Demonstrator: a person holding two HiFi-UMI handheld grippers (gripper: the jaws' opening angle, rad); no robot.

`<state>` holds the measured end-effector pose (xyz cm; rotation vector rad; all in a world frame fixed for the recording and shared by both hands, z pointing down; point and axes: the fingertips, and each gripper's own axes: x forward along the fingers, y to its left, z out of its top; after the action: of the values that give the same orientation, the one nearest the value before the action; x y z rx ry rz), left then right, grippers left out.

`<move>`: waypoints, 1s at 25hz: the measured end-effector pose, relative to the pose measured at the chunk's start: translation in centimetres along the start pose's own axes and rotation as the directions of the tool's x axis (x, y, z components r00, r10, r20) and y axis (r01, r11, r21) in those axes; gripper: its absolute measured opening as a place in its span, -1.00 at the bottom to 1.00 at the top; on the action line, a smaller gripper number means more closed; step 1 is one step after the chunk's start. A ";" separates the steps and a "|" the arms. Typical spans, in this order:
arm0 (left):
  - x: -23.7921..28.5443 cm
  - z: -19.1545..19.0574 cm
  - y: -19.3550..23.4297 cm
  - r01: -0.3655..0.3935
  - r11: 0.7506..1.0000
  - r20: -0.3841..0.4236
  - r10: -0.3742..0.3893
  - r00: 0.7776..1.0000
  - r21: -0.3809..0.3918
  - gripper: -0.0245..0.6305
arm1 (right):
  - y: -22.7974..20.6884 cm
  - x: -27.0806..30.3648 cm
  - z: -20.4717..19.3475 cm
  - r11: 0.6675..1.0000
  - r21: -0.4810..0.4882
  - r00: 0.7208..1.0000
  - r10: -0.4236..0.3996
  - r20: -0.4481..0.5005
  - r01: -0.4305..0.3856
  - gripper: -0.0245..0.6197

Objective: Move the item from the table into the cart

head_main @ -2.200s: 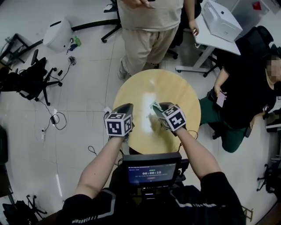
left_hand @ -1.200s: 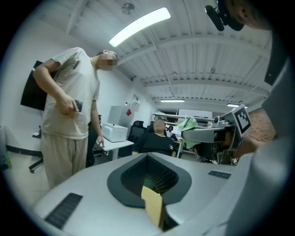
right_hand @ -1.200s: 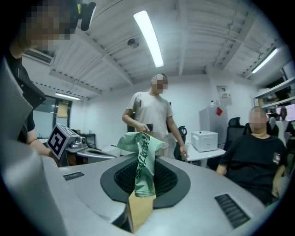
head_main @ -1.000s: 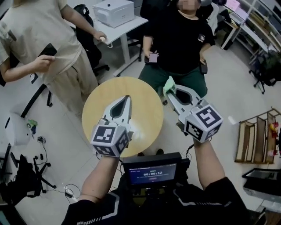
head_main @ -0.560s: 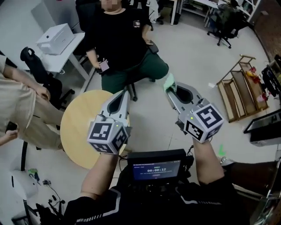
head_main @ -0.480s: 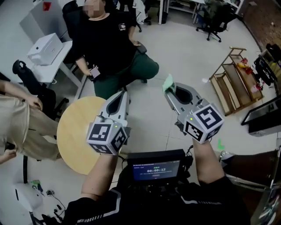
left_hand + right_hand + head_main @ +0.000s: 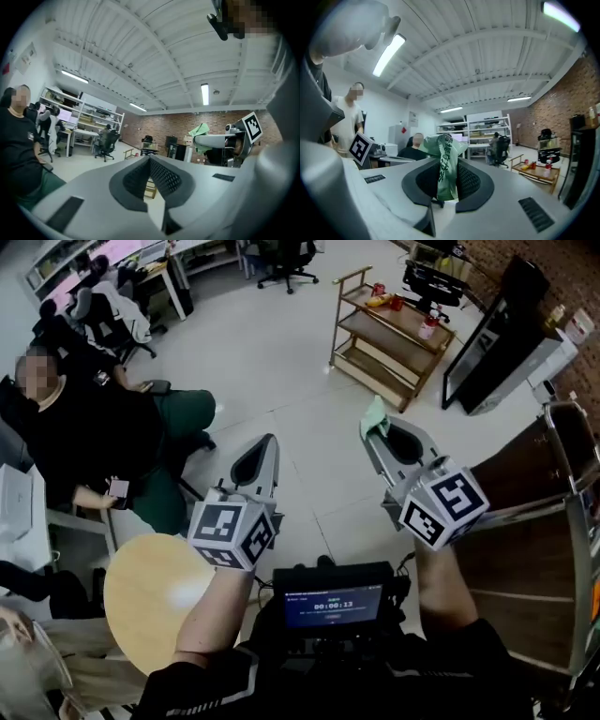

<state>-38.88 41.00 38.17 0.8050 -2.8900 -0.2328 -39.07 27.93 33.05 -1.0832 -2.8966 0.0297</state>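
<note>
This looks like the carrying step. The right gripper point(image 7: 369, 435) is squeezed tight on a green snack packet point(image 7: 446, 164), which sticks up from between its jaws, well away from the round table point(image 7: 150, 601) and not in the cart yet. Next, I think the packet must go over to the wooden cart with shelves point(image 7: 389, 338) ahead, then be let go there; the left gripper point(image 7: 269, 441) is closed with nothing in it.

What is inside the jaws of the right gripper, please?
A green crinkled plastic packet is clamped between the jaws of the right gripper. Its top sticks out above; the black pads cover its sides.
</note>
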 end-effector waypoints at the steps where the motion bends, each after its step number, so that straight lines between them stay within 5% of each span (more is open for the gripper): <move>1: 1.9 -0.3 -2.0 0.061 0.998 -0.011 -0.061 0.998 0.007 -0.92 | -1.9 -2.0 -0.1 0.998 0.002 0.998 -0.066 0.002 0.066 -0.83; 7: 10.7 -1.7 -16.4 0.295 0.954 -0.032 -0.293 0.955 0.048 -0.92 | -12.7 -15.6 -0.6 0.944 0.019 0.944 -0.330 0.020 0.330 -0.83; 12: 17.2 -2.8 -28.9 0.469 0.881 -0.046 -0.467 0.883 0.062 -0.92 | -20.0 -27.8 -0.4 0.863 0.045 0.861 -0.505 0.062 0.503 -0.84; 20: 24.7 -6.8 -58.5 0.730 0.676 -0.086 -0.725 0.683 0.099 -0.92 | -31.0 -56.0 -0.1 0.639 0.045 0.634 -0.768 0.088 0.768 -0.83; 25: 27.5 -8.9 -70.6 0.852 0.513 -0.134 -0.841 0.523 0.104 -0.92 | -35.0 -67.4 -0.7 0.455 0.058 0.450 -0.889 0.079 0.889 -0.84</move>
<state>-25.28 -34.04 36.31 2.1771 -2.1783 -0.0475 -11.15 -42.71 32.38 0.6078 -3.1191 0.0525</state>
